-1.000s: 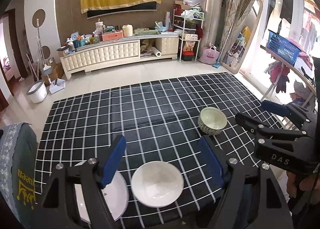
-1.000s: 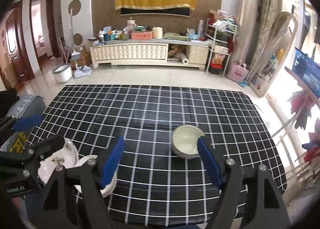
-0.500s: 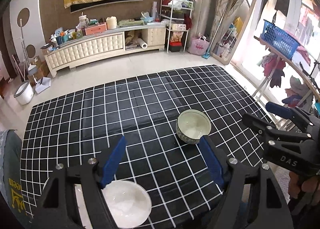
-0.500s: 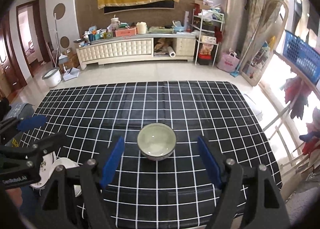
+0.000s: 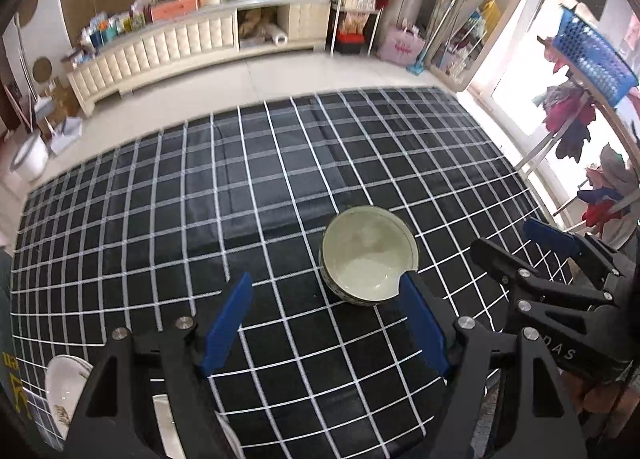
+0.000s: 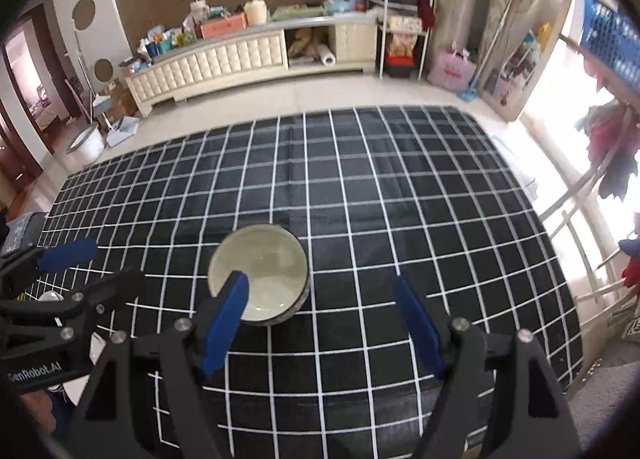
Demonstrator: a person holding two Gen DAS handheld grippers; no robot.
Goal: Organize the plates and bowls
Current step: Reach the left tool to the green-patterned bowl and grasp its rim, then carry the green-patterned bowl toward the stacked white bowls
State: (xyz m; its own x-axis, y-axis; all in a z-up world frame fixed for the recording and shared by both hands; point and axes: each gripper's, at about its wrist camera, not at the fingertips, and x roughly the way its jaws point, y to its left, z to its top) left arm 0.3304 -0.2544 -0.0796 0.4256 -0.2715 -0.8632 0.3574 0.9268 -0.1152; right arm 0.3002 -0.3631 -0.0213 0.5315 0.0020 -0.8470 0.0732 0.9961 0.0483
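A pale green bowl (image 5: 370, 255) with a patterned outside stands upright on the black grid tablecloth (image 5: 280, 179). My left gripper (image 5: 325, 281) hovers open above the cloth. Its right finger (image 5: 420, 323) overlaps the bowl's near right rim. In the right wrist view the bowl (image 6: 260, 271) lies behind the left finger (image 6: 224, 323) of my open right gripper (image 6: 320, 281), left of the gap. Nothing is between either pair of fingers. White plates (image 5: 64, 387) lie at the near left corner, partly hidden by the left gripper's body. Each gripper shows in the other's view: right gripper (image 5: 508, 237), left gripper (image 6: 112, 265).
The cloth's right edge (image 6: 560, 259) drops off beside a drying rack with clothes and a blue basket (image 5: 592, 55). A long cream cabinet (image 6: 240, 55) stands on the floor beyond the far edge. A grey cushion (image 6: 24, 231) sits at the left.
Both grippers have sunk and tilted toward the cloth. The bowl has drifted leftward and nearer in both views. The white plates slid out to the bottom left corner. Jaws have kept the same width.
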